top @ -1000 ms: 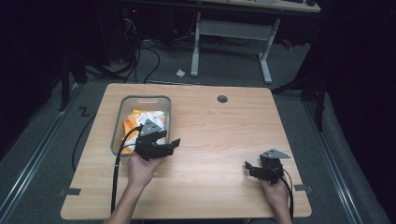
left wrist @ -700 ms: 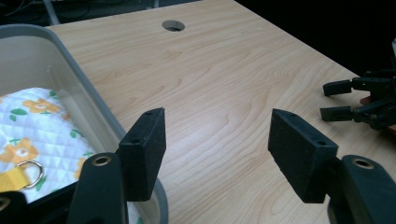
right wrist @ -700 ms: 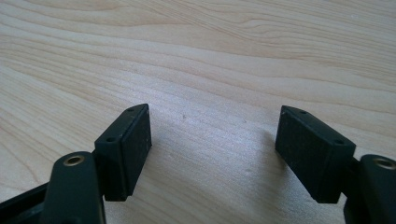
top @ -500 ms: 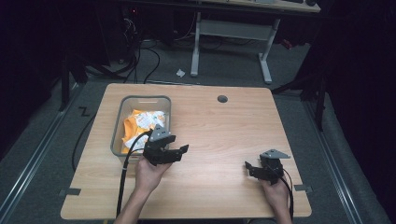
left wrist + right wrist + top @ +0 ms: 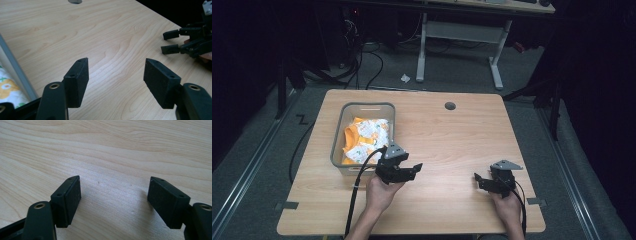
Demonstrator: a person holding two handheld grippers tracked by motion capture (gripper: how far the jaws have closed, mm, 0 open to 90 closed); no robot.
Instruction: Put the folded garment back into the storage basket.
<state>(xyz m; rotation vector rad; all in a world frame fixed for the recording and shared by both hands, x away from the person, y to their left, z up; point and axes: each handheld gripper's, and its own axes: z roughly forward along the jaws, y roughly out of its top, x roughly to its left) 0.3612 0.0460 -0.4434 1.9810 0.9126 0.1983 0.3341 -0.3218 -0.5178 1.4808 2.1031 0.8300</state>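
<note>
**Both claws spread and empty beside the cloth bin**

The left claw (image 5: 412, 170) hovers just above the wooden surface (image 5: 447, 135), held in the person's left hand (image 5: 379, 192), right beside the near right corner of the grey bin (image 5: 338, 145). Its jaws stand wide apart with nothing between them; in the left gripper view, bare wood grain shows in the gap of that claw (image 5: 116, 80), and the bin's grey wall (image 5: 15, 70) runs along the left edge with a bit of the patterned cloth (image 5: 6, 91) behind it.

The orange and white cloth (image 5: 367, 137) lies bunched inside the bin, on the left part of the surface, touched by neither claw.

The right claw (image 5: 479, 180) sits near the front right of the surface, well apart from the bin, held by the right hand (image 5: 507, 207). Its jaws are also spread, pointing toward the left claw; the right gripper view shows this claw (image 5: 113, 197) over plain wood with nothing gripped. The left gripper view catches it farther off at the upper right (image 5: 171, 41), jaws apart.

A round grommet hole (image 5: 450, 106) marks the far side of the surface.
</note>
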